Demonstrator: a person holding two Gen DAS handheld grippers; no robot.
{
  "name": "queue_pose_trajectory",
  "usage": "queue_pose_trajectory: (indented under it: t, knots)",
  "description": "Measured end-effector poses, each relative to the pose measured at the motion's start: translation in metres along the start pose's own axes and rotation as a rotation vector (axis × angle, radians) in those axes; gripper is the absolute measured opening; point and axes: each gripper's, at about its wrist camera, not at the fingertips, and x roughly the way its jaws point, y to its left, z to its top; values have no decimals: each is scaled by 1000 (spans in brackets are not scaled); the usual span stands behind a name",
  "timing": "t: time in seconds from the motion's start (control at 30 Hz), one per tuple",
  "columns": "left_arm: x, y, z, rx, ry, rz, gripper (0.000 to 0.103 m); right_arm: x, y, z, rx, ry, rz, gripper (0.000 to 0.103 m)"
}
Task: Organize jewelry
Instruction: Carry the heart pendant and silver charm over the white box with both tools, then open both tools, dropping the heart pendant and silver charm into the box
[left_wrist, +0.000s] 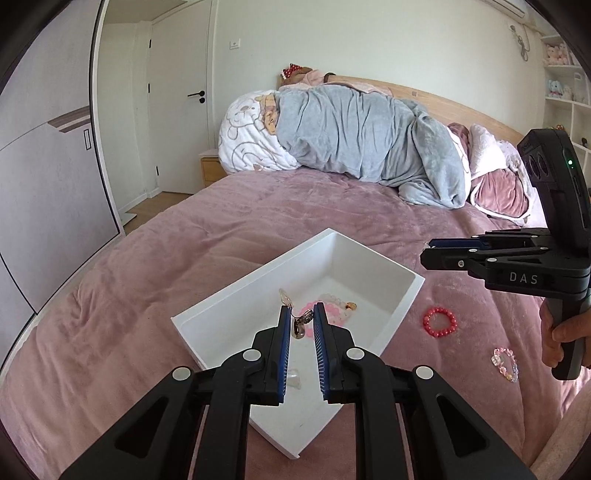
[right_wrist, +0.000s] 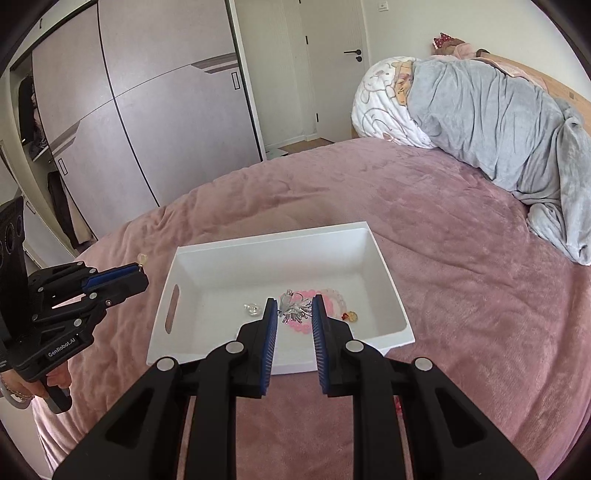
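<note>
A white tray (left_wrist: 251, 273) (right_wrist: 273, 238) sits on the pink bed. In it lie a pink bracelet (left_wrist: 332, 318) (right_wrist: 301, 327), a pale bracelet (right_wrist: 338, 295), an amber charm (left_wrist: 351, 305) (right_wrist: 351, 316), a silver cluster (right_wrist: 293, 312) and a clear piece (right_wrist: 252, 308). My left gripper (left_wrist: 301, 309) (right_wrist: 142, 275) hovers over the tray's near side, shut on a clear drop earring (left_wrist: 284, 295) (right_wrist: 142, 258). My right gripper (right_wrist: 294, 302) (left_wrist: 424, 251) hangs above the tray, jaws close together. A tiny silvery bit, too small to identify, shows at its tip.
A red bead bracelet (left_wrist: 426, 321) and a pastel bead bracelet (left_wrist: 498, 356) lie on the bedcover right of the tray. A grey blanket roll (left_wrist: 351, 133) and pillows fill the head of the bed. A hand (left_wrist: 557, 332) holds the right gripper's handle. Wardrobe doors (right_wrist: 147, 110) stand left.
</note>
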Motion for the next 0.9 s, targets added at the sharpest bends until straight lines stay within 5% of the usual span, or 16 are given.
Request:
queue_pose_trajectory:
  t: [0.57, 0.9]
  knots:
    - [141, 25, 12, -63, 440, 82, 18, 145, -46, 27, 81, 315, -57, 19]
    - [190, -9, 6, 162, 552, 128, 17, 207, -51, 9, -9, 475, -83, 19]
